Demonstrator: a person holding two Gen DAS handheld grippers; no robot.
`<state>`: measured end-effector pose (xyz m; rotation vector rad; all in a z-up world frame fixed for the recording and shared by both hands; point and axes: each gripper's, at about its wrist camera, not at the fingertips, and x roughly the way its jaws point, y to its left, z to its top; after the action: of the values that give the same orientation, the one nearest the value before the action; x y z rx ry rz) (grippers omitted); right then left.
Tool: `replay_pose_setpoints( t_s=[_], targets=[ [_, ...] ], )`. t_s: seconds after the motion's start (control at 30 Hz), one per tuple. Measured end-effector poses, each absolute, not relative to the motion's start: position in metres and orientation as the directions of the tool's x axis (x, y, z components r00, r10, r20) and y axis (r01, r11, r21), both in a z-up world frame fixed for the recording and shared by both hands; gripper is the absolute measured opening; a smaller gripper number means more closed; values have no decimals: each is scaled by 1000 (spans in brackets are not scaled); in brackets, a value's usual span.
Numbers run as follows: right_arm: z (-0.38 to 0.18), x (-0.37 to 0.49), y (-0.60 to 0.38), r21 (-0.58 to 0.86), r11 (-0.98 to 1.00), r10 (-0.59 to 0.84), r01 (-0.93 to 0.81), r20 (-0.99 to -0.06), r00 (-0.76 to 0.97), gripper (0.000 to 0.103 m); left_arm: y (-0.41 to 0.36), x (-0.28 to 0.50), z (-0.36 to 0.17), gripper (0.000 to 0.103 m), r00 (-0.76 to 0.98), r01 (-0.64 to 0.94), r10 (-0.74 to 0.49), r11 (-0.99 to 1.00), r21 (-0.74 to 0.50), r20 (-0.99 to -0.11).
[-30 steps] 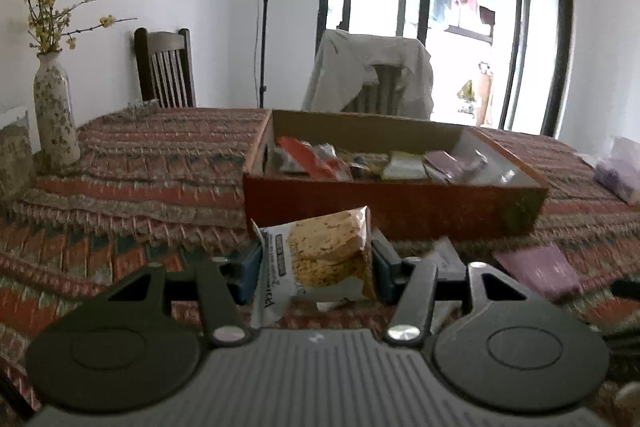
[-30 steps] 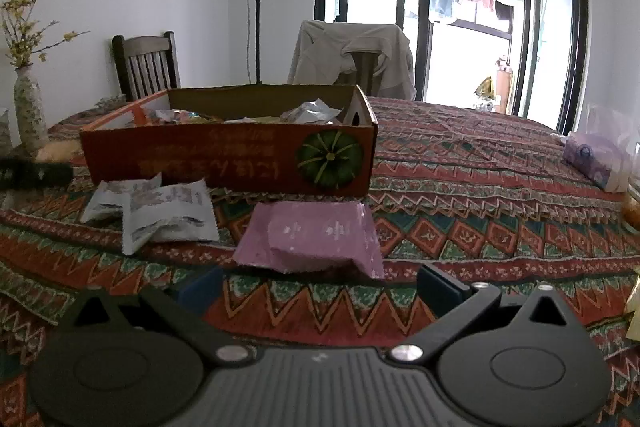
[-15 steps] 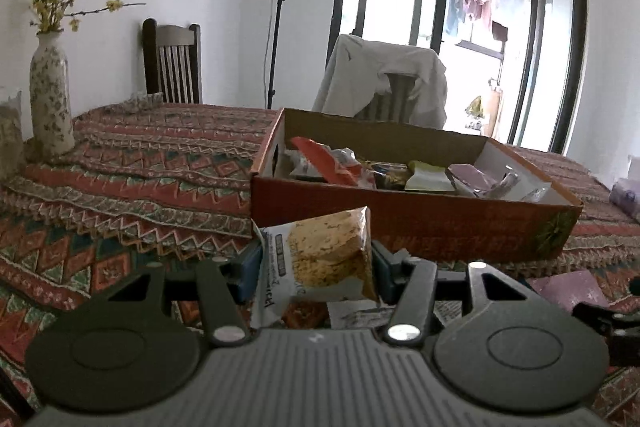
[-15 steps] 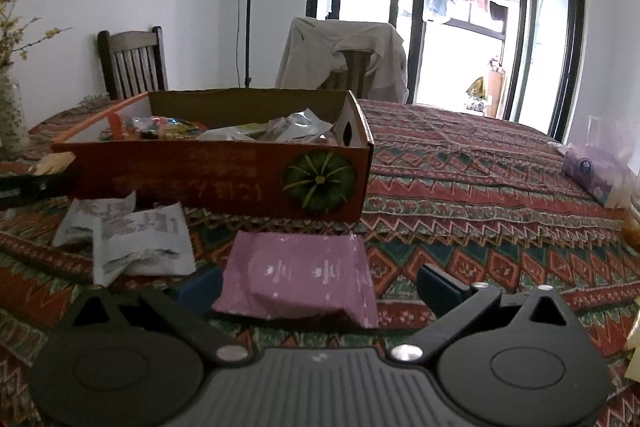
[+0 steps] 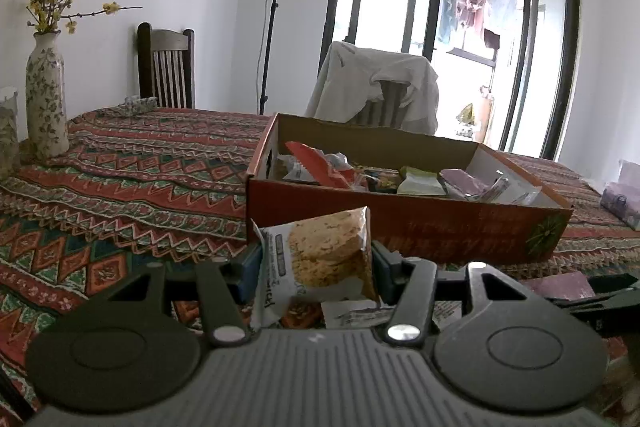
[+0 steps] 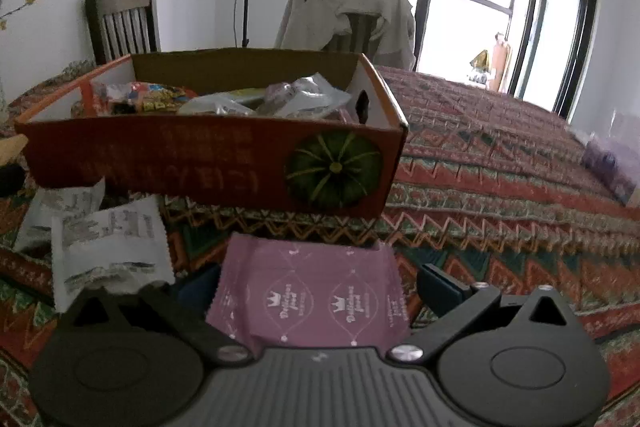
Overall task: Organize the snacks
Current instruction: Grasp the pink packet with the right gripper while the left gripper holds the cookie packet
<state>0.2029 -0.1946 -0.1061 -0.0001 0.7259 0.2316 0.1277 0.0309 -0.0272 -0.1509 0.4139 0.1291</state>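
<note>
Your left gripper [image 5: 316,261] is clamped on a cookie packet [image 5: 320,259], held just before the orange box [image 5: 400,215]. Your right gripper [image 6: 316,287] stands apart, w/ a purple packet [image 6: 312,299] between its fingers on the tablecloth [image 6: 500,187].

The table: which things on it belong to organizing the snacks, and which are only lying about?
Belong to the job:
- cookie packet in the left hand-held gripper
- purple packet between the fingers of the right hand-held gripper
- white packets
- cardboard box

Only lying about:
- flower vase
- chairs
- light stand
</note>
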Motion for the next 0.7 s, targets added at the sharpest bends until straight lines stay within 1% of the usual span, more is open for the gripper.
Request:
replay_pose_setpoints(
  t_s=[0.1, 0.4, 0.5, 0.57, 0.7],
  targets=[
    [-109, 207, -201, 129, 971, 236, -202, -666, 708, 103, 31, 128, -27, 56, 908, -152, 89, 980, -125, -409],
    [-109, 206, -201, 134, 969, 242, -206, -664, 708, 103, 32, 128, -27, 56, 909, -150, 87, 980, -127, -407],
    [-107, 202, -201, 138, 965, 257, -222, -650, 715, 93, 32, 128, -27, 56, 909, -149, 85, 980, -128, -408],
    [-106, 200, -201, 134, 966, 256, -223, -642, 723, 82, 32, 128, -27, 56, 909, -149, 84, 980, -129, -408],
    [-103, 197, -201, 136, 964, 263, -228, -622, 737, 72, 32, 128, -27, 56, 909, -149, 85, 980, -129, -408]
  ],
)
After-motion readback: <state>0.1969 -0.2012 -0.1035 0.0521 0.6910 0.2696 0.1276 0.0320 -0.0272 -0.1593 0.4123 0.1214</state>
